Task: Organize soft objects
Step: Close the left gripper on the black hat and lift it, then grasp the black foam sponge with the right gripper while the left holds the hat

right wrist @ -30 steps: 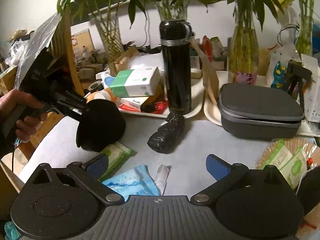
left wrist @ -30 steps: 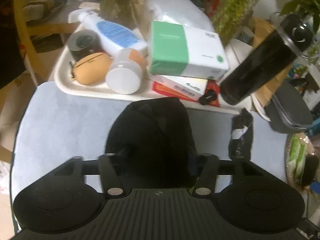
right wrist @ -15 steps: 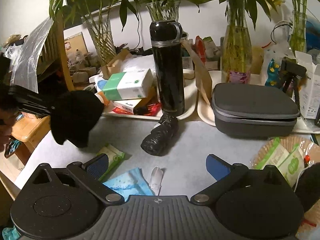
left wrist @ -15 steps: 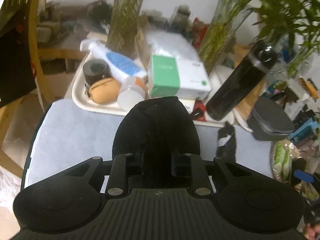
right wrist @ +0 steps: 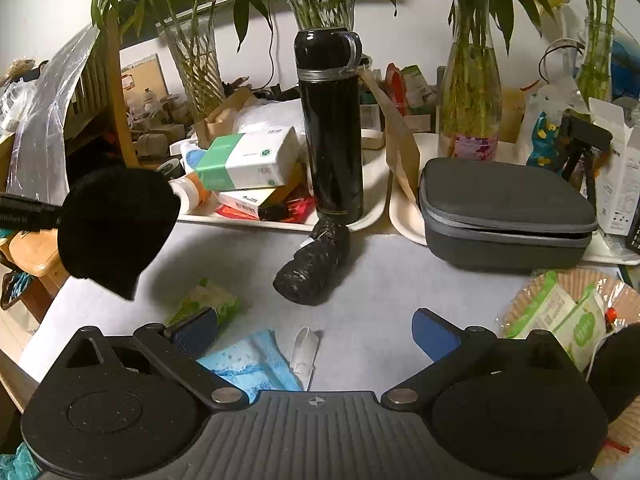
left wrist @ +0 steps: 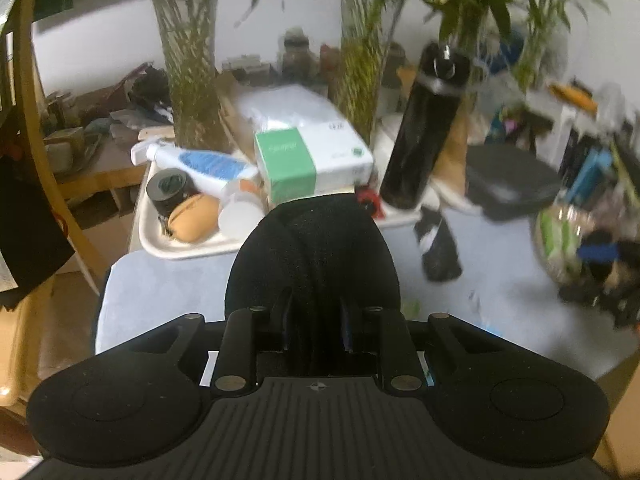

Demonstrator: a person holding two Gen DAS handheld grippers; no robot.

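The soft black rounded fabric piece (left wrist: 316, 256) sits at centre frame in the left wrist view, clamped between the closed fingers of the left gripper (left wrist: 315, 322). In the right wrist view the same piece (right wrist: 116, 228) hangs at the left edge of the frame, clear of the pale blue-grey table surface (right wrist: 380, 272), with its shadow on the surface below it. Compared with the frame 1.0 s ago, where it lay low against the table just in front of the white tray (left wrist: 192, 246), it now stands higher, and more of the background wall and plants is in view behind it. In the right wrist view it has shifted from beside the green wipe packet (right wrist: 208, 300) toward the left edge of the frame.

The right gripper (right wrist: 316, 330) occupies the lower frame with its blue-padded fingers spread wide and nothing between them; its position over the table matches the earlier frames. Below it lie a light blue wrapped packet (right wrist: 248, 364) and a small white scrap (right wrist: 304, 350). A black rolled bundle with a white tag (right wrist: 314, 268) lies at centre, unchanged, just in front of the tall black flask (right wrist: 330, 128) standing at the tray edge. A grey zipped hard case (right wrist: 504, 212) sits at right.
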